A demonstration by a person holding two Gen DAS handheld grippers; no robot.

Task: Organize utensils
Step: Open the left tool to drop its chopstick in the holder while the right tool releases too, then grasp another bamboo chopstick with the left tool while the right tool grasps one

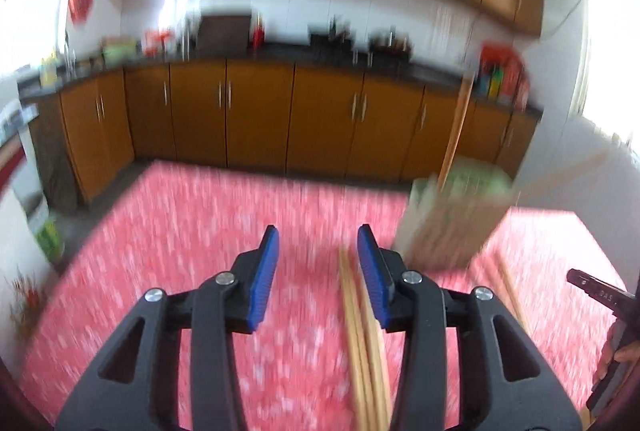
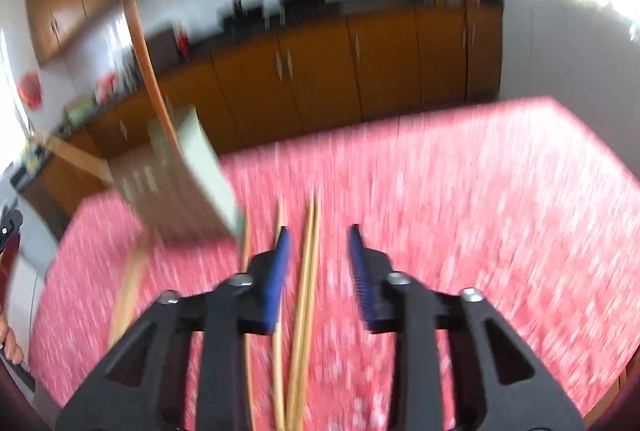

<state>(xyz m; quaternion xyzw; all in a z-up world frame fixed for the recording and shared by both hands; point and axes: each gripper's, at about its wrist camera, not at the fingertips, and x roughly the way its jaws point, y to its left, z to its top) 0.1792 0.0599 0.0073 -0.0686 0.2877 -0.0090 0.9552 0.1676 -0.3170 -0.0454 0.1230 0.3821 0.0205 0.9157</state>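
Both views are blurring heavily, so fine detail is hard to read. The left gripper (image 1: 318,243) is standing partly open over the red patterned tablecloth (image 1: 160,251), with a gap showing between its blue pads. A bundle of wooden chopsticks (image 1: 366,343) is lying on the cloth inside that gap, running lengthwise close along the right-hand pad; whether the pad is touching them cannot be told, but nothing is being pinched.

The right gripper (image 2: 318,243) is also standing apart, and a pair of chopsticks (image 2: 306,291) is lying between its pads, nearer the left-hand one, with clear cloth showing on either side. Another chopstick (image 2: 280,311) is running along the left-hand finger, partly hidden behind it, and one more (image 2: 248,311) is lying just outside it. This gripper too is gripping nothing.

A pale green slotted utensil holder (image 2: 188,183) is standing ahead and to the left of the right gripper's jaws, and ahead and to the right of the left gripper's. A long wooden handle (image 2: 148,71) is already sticking up out of it, and a second one seems to be leaning out sideways.

Judging from this, the organizing is only partly done: a couple of utensils are sitting in the holder, while several chopsticks are still lying loose on the cloth, waiting to be picked up and dropped in.
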